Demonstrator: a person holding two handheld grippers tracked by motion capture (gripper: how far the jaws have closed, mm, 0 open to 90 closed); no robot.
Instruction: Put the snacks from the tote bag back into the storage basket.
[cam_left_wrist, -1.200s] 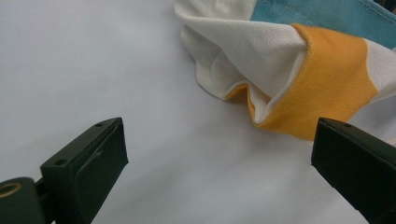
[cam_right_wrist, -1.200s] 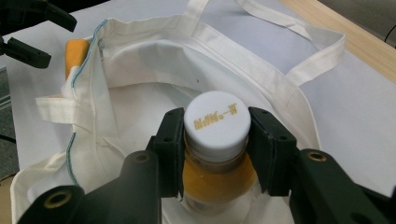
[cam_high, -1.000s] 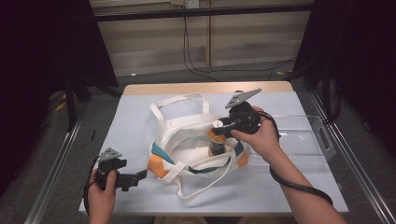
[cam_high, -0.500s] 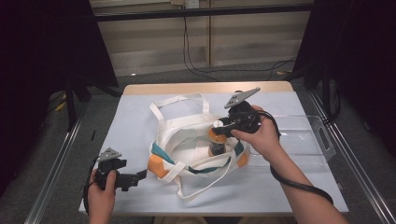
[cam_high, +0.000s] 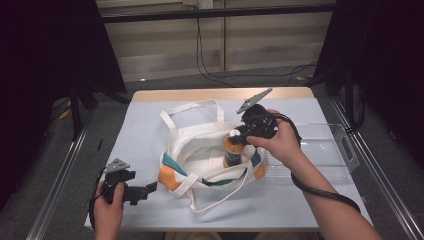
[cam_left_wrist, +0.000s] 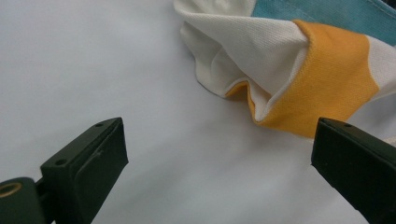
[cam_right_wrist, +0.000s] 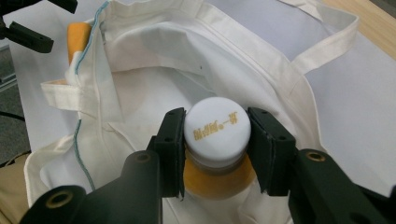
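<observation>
A small bottle with a white round cap printed in gold letters, an orange band below and a dark body (cam_right_wrist: 215, 140) stands upright inside the open mouth of a cream canvas tote bag with orange and teal panels (cam_high: 200, 150), pinched at its cap by the right tool (cam_right_wrist: 215, 133), whose jaws have just been closing on it. The bag lies slumped on the pale surface (cam_high: 150, 125), its long cream handles (cam_high: 192, 107) sprawled around it and its limp rim crowding the bottle, with a clear plastic tray (cam_high: 330, 145) just beside it. The left tool (cam_left_wrist: 219, 154) rests apart on the surface, jaws spread, an orange bag corner (cam_left_wrist: 322, 88) before it.
</observation>
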